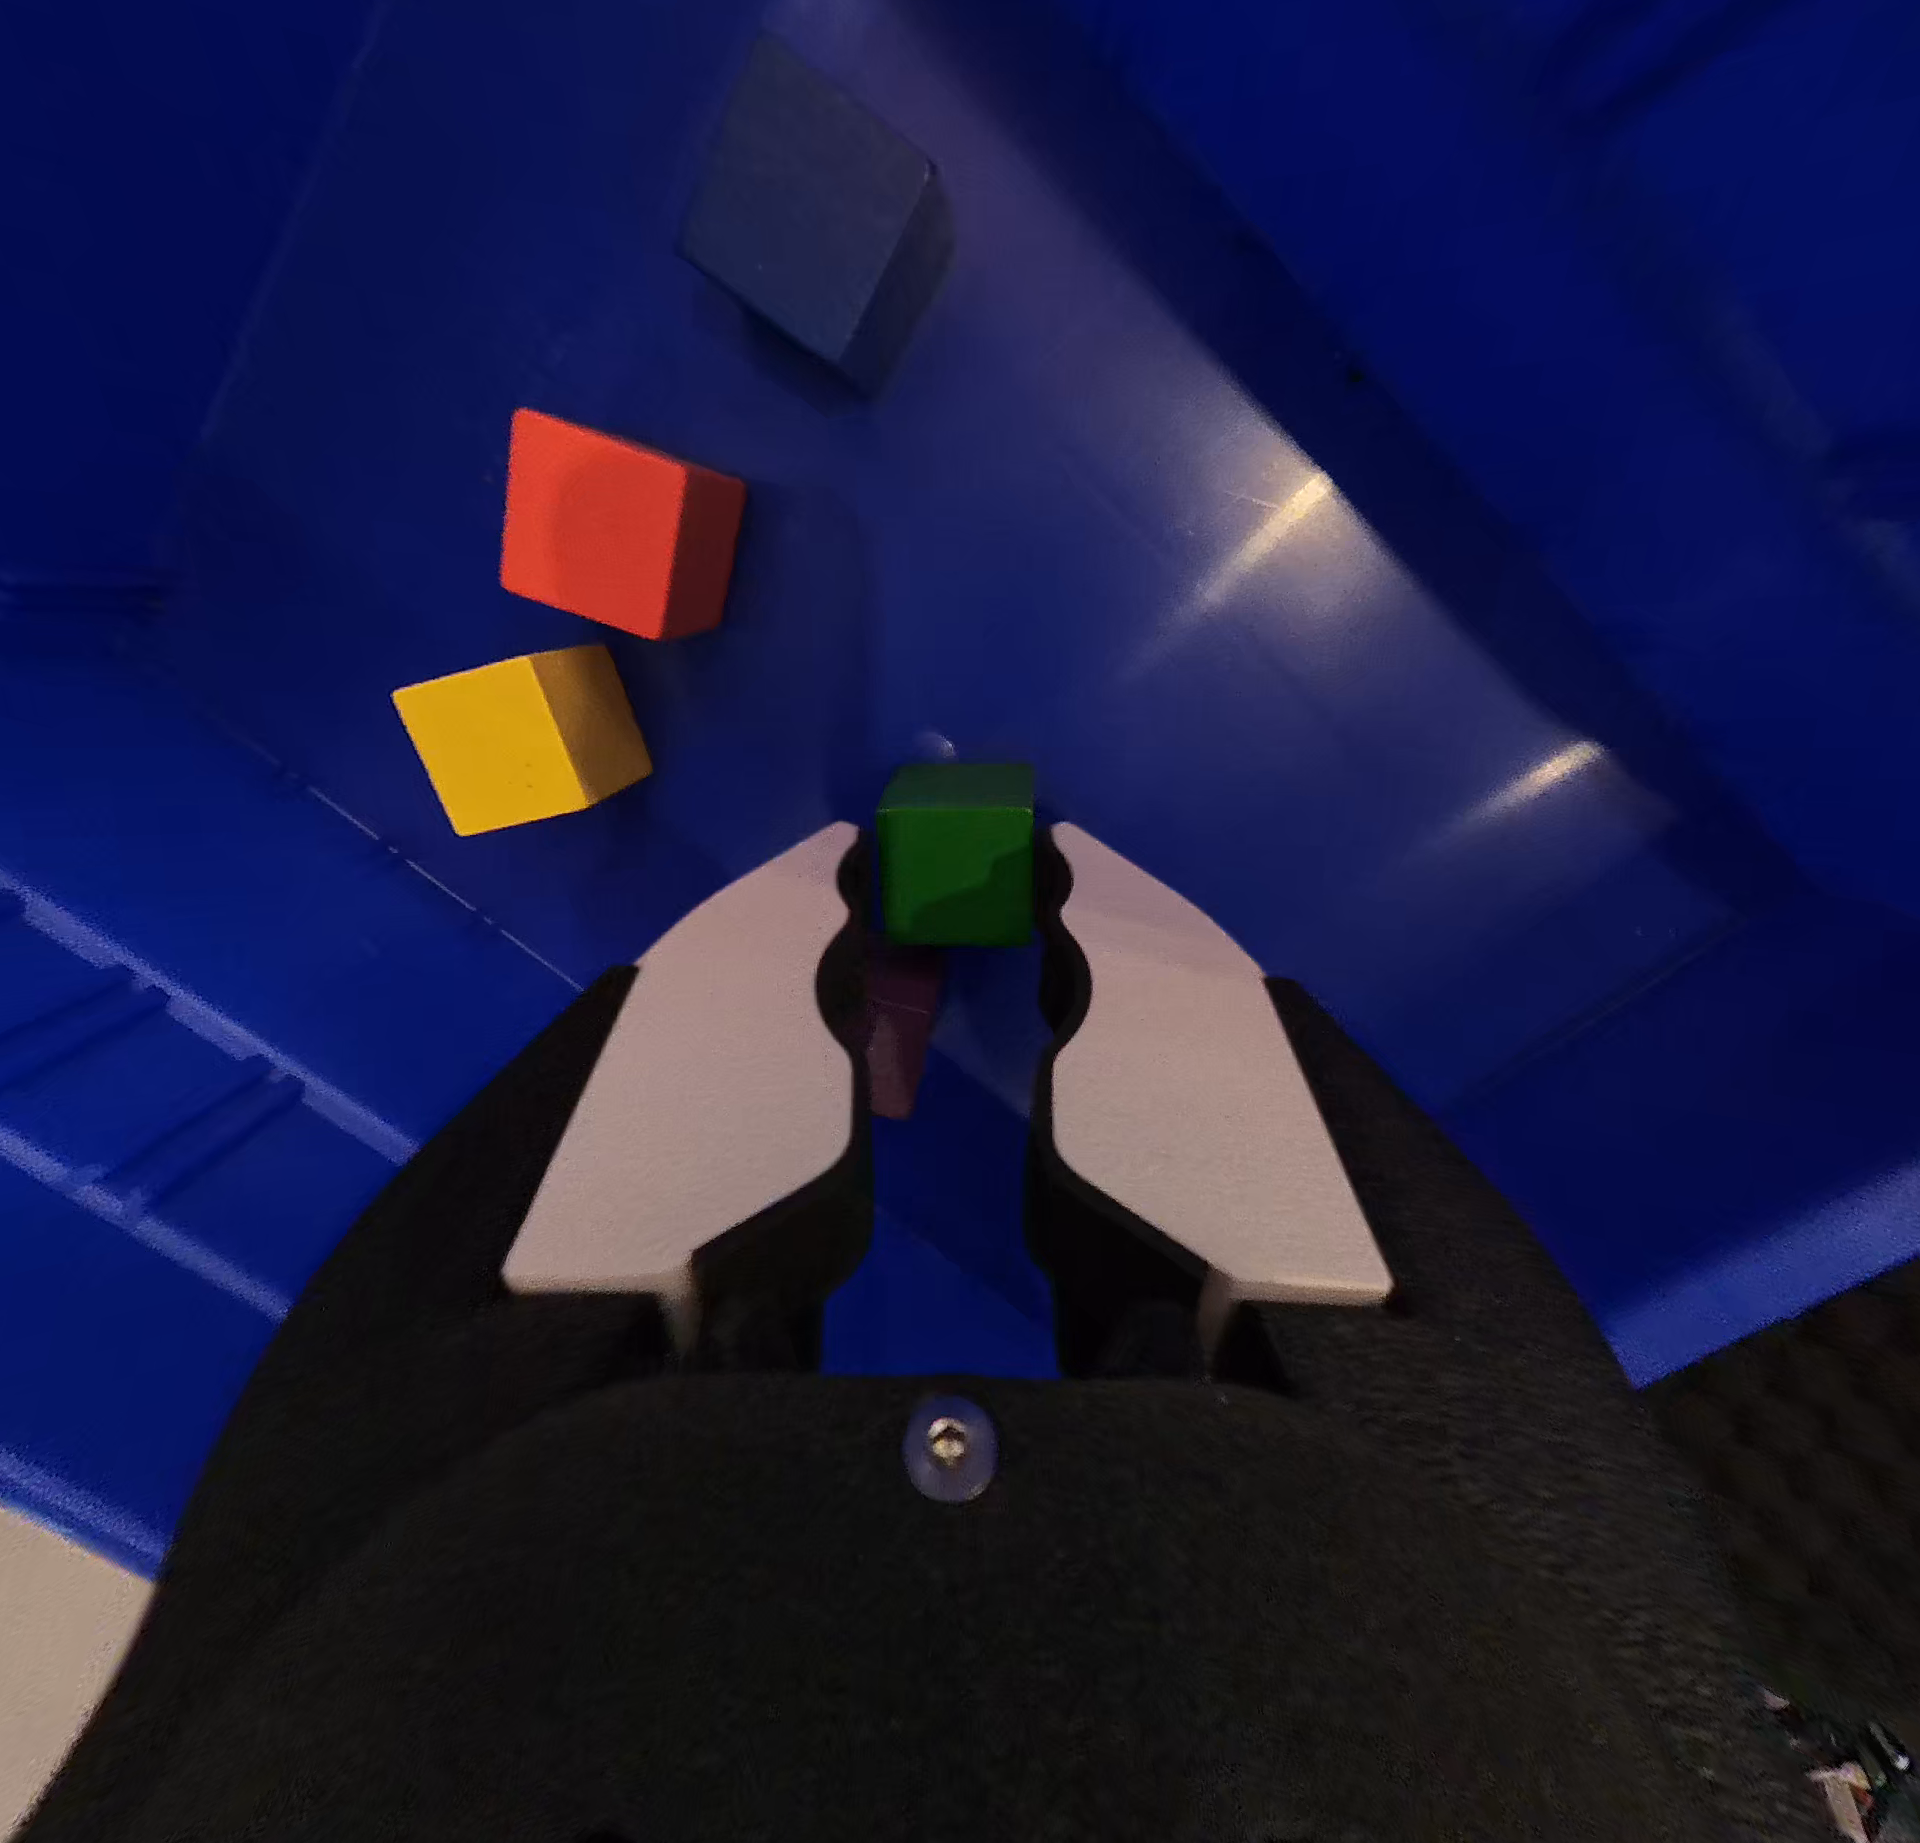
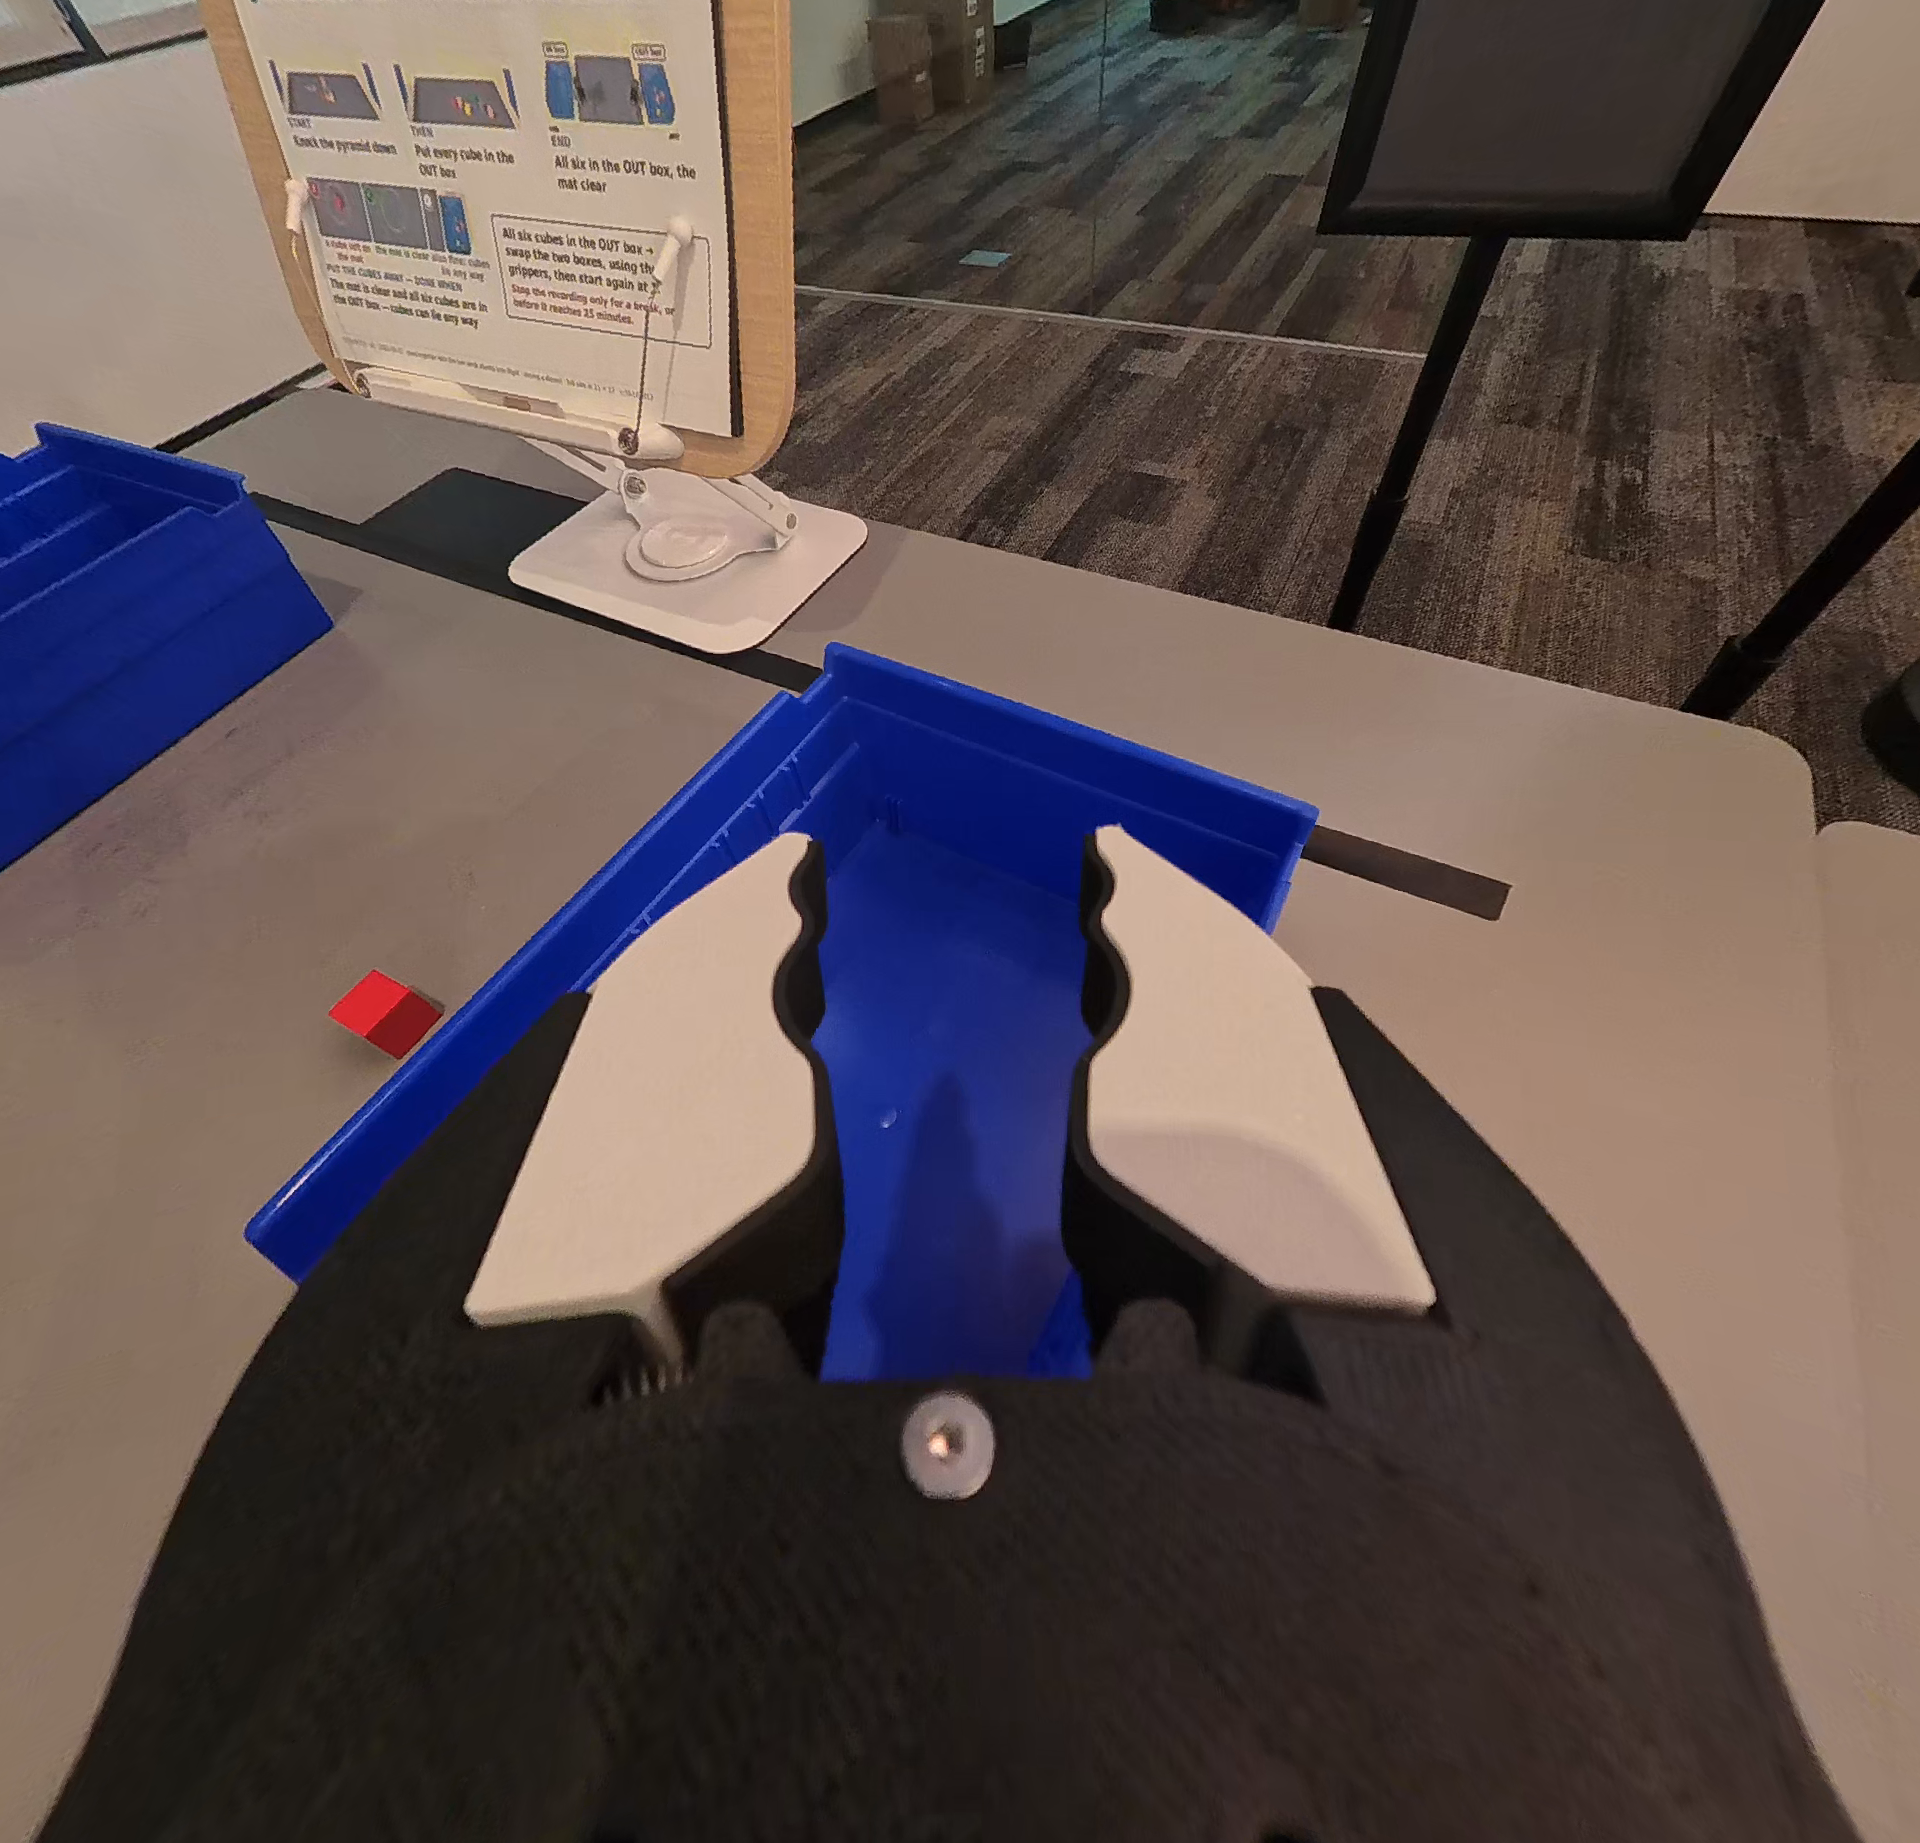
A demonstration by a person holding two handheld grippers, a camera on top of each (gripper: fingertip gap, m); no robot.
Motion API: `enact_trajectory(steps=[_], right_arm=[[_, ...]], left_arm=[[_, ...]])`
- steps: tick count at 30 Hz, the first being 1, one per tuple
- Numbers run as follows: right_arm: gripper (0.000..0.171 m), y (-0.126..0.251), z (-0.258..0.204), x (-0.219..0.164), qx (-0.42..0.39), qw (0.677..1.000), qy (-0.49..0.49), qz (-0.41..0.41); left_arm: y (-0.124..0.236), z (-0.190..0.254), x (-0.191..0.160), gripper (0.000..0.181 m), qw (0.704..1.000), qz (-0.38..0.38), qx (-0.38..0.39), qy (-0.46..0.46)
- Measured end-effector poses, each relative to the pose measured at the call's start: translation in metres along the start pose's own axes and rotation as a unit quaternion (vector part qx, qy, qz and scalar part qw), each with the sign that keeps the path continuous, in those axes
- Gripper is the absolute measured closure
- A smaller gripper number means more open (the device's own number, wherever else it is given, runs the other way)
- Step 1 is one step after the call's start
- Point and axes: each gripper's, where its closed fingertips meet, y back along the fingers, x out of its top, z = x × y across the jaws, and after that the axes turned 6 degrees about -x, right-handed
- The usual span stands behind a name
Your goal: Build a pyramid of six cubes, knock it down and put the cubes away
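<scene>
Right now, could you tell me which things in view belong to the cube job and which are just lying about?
Job:
green cube in left gripper
orange cube, yellow cube, dark blue cube, purple cube in bin
red cube
right bin
right gripper

Lying about:
instruction board
black panel

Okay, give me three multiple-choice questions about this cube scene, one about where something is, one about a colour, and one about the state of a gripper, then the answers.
1. Where is the red cube?
A. On the table beside the blue bin
B. Inside the bin
C. In the right gripper

2. What colour is the cube in the left gripper?
A. Yellow
B. Green
C. Orange

3. How is the right gripper?
A. Shut on a cube
B. Shut, empty
C. Open, empty

Answers:
1. A, it lies on the grey table just outside the blue bin wall.
2. B, the green cube sits between its jaws.
3. C, the jaws stand apart with only bin floor between.
</scene>
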Motion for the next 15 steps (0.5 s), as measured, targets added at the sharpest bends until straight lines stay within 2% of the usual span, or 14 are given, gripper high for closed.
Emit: enact_trajectory(steps=[5, 8, 12, 15], right_arm=[[0.123, 0.0, 0.001, -0.001, 0.001, 1.0, -0.002, -0.002], [0.123, 0.001, 0.002, 0.0, 0.002, 1.0, -0.003, 0.0], [0.123, 0.001, 0.002, 0.001, 0.001, 1.0, -0.004, 0.003], [0.123, 0.0, 0.003, 0.0, -0.002, 1.0, -0.002, 0.0]], left_arm=[[0.003, 0.0, 0.0, 0.153, 1.0, -0.001, 0.004, -0.007], [0.022, -0.006, 0.002, 0.153, 0.999, 0.002, 0.028, -0.017], [0.097, -0.007, 0.043, 0.153, 0.993, 0.091, 0.072, -0.031], [0.162, 0.024, 0.094, 0.153, 0.977, 0.172, 0.096, -0.076]])
